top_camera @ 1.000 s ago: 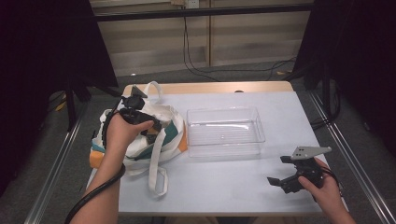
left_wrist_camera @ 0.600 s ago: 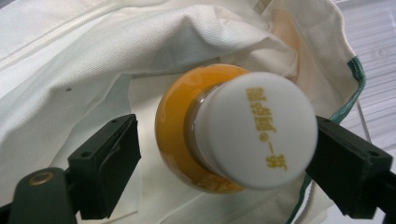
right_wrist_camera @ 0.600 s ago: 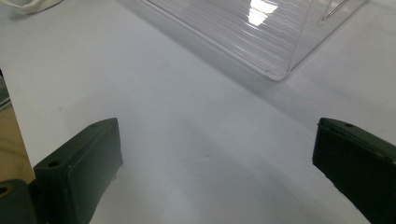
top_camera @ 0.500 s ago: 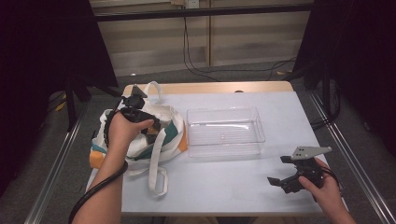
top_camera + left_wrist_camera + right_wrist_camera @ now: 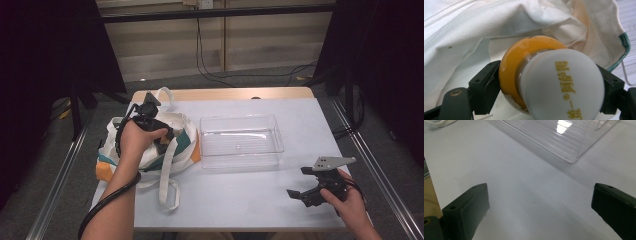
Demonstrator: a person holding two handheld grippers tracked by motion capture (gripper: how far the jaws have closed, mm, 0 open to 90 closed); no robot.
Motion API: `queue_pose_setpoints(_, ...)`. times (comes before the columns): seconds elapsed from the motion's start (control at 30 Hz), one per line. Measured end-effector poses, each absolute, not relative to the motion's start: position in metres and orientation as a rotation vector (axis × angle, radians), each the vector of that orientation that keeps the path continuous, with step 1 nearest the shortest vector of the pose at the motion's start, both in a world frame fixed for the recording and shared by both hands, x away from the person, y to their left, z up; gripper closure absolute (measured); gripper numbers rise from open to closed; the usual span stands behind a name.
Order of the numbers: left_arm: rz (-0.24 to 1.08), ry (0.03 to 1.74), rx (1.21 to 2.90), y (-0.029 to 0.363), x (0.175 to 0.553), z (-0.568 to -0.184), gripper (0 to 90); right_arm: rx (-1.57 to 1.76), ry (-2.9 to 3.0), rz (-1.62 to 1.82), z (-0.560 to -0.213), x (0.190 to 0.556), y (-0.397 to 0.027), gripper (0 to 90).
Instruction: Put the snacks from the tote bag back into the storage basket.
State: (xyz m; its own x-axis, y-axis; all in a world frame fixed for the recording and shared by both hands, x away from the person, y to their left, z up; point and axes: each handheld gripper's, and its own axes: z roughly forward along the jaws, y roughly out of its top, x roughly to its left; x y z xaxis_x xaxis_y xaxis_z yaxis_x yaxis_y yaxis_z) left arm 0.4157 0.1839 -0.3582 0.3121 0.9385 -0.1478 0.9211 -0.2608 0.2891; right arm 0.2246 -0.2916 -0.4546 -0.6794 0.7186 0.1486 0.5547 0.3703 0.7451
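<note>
The left tongs [image 5: 549,85] have just been closing inside the mouth of the white canvas tote bag with green and orange panels [image 5: 175,131], and now their jaws sit against both sides of a small bottle with a yellow-orange body and a white cap printed in gold characters [image 5: 544,82]. The bottle lies within the bag's folds, which rest just beside the clear rectangular plastic bin [image 5: 241,141] on the white worktop [image 5: 240,200], on the bin's left in the high view. The right tongs [image 5: 311,192] rest low on the worktop, near the bin's front right corner, with their jaws wide apart and nothing between them.

My worry is the grip. The bottle looks glossy and rounded, and the pads seem to catch it near the shoulder, so it could twist or slide out on lifting. Loose canvas may also be pinched with it, dragging the bag towards the bin.
</note>
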Motion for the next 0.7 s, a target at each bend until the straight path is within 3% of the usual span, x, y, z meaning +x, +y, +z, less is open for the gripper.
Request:
queue_pose_setpoints(0.3,0.074,1.7,2.254,0.186,0.4162,-0.3607,29.0,1.148,2.42,1.205,-0.4541,0.2247,-0.2924,1.1)
queue_pose_setpoints(0.7,0.093,1.731,2.253,0.1819,0.416,-0.361,29.4,1.145,2.42,1.204,-0.4538,0.2244,-0.2928,1.1)
